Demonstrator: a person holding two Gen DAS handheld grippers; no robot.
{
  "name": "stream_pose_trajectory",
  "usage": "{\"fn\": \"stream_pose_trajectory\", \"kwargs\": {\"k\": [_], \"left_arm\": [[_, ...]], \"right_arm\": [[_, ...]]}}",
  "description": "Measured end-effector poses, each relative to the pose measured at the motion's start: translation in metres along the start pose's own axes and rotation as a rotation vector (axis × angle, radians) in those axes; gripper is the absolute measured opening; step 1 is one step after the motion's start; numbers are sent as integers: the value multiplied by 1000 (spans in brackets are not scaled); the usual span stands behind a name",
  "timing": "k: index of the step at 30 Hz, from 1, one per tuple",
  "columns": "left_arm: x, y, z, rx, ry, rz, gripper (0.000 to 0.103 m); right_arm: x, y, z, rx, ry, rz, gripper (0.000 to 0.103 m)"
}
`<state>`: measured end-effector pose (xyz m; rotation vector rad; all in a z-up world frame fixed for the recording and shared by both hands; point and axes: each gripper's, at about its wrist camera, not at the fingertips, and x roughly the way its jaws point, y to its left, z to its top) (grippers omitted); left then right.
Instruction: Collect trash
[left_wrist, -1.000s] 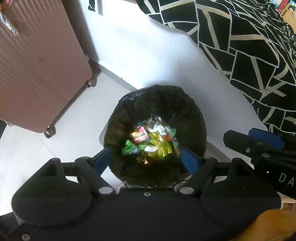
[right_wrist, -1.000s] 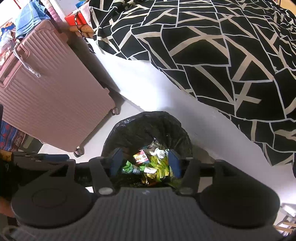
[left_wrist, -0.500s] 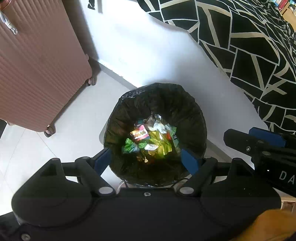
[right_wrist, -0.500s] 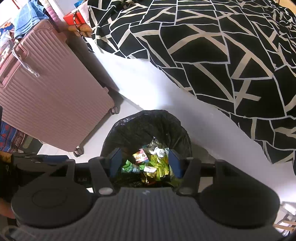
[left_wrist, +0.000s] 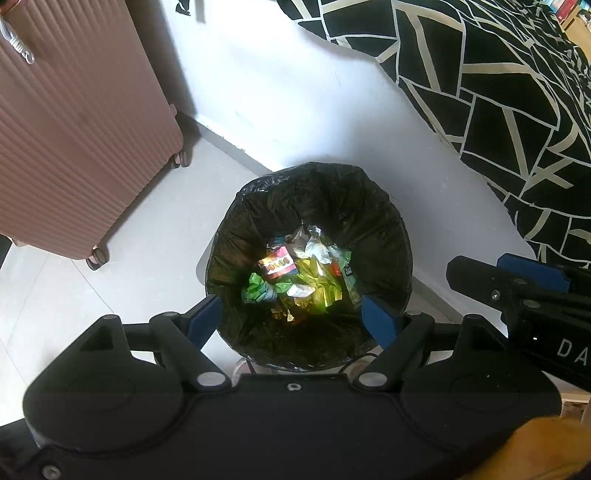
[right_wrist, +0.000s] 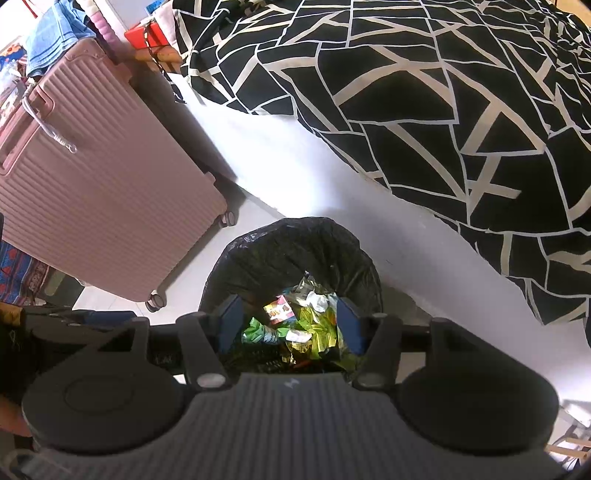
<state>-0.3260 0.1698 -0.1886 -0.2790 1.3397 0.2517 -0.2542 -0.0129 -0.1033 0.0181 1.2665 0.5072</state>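
A bin lined with a black bag (left_wrist: 317, 195) stands on the floor against the white side of a bed. Several crumpled wrappers (left_wrist: 299, 275), green, gold, white and pink, lie in its bottom. My left gripper (left_wrist: 291, 318) hovers above the bin's near rim, open, its blue fingers (left_wrist: 205, 317) spread about as wide as the bin, with nothing between them. In the right wrist view the same bin (right_wrist: 295, 243) and wrappers (right_wrist: 299, 328) lie below my right gripper (right_wrist: 290, 325), which is also open and holds nothing. The right gripper's body (left_wrist: 517, 291) shows at the left view's right edge.
A pink ribbed suitcase (right_wrist: 103, 192) on wheels stands left of the bin. A bed with a black-and-white quilt (right_wrist: 424, 110) rises behind and to the right. Pale floor tiles (left_wrist: 129, 240) lie between suitcase and bin. Clothes and a red box (right_wrist: 147, 35) sit at the far left.
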Motion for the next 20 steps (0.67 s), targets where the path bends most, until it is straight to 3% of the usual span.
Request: {"fn": "stream_pose_trajectory", "kwargs": {"k": [20], "left_arm": [[-2,2,1,2,-13,-9,82]], "right_arm": [[2,-1,-1,12,2,-7,72]]}}
